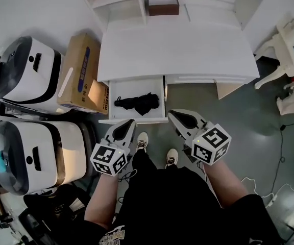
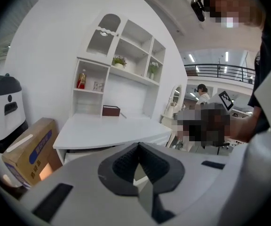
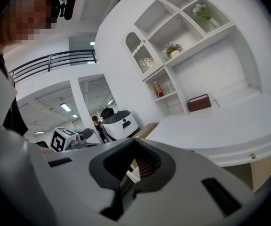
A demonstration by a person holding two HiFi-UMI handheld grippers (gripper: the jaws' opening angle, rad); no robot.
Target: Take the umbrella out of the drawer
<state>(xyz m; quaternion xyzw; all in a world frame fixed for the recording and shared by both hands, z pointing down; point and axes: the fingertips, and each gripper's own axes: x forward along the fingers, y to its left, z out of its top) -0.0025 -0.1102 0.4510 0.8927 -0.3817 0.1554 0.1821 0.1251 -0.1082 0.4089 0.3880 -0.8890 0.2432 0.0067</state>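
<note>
A black folded umbrella (image 1: 137,102) lies inside the open drawer (image 1: 134,119) of the white desk (image 1: 172,50). My left gripper (image 1: 129,122) hovers just in front of the drawer's front edge, jaws shut and empty. To its right, my right gripper (image 1: 171,114) is near the drawer's right front corner; its jaws also look shut with nothing in them. In the left gripper view the left gripper (image 2: 138,146) points at the desk (image 2: 107,131); the umbrella is hidden there. In the right gripper view the right gripper (image 3: 134,141) is beside the desk (image 3: 229,126).
A cardboard box (image 1: 80,73) leans left of the desk, beside two white and grey machines (image 1: 32,75) (image 1: 34,154). A brown box (image 1: 163,5) sits at the desk's back. A white ornate chair (image 1: 290,50) and floor cables (image 1: 277,188) are at right. The person's shoes (image 1: 142,141) are below the drawer.
</note>
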